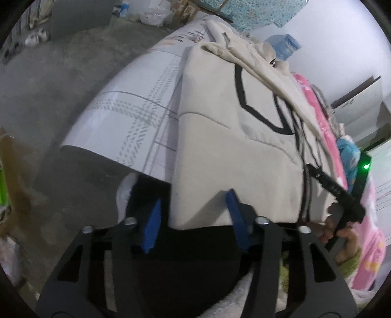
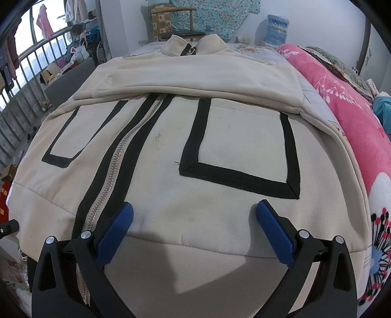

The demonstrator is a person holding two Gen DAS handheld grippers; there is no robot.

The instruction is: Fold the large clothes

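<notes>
A cream zip jacket (image 2: 158, 137) with black trim lies face up on the bed, its collar (image 2: 193, 44) at the far end. One sleeve (image 2: 195, 78) is folded across the chest, and the zipper (image 2: 117, 171) runs down toward the hem. My right gripper (image 2: 195, 204) hovers open and wide over the hem, with nothing between its blue pads. In the left wrist view the jacket (image 1: 232, 146) hangs over the bed edge. Its lower hem corner sits between the pads of my left gripper (image 1: 194, 197), which stand apart without pressing on the cloth. A hand (image 1: 342, 230) grips the other tool at the right.
A pink floral blanket (image 2: 354, 122) is bunched along the right side of the bed. The pale patterned bedsheet (image 1: 136, 102) ends at a concrete floor (image 1: 48, 85) on the left. A chair (image 2: 180, 22) and a water bottle (image 2: 277, 29) stand behind the bed, and a railing (image 2: 24, 80) is at the left.
</notes>
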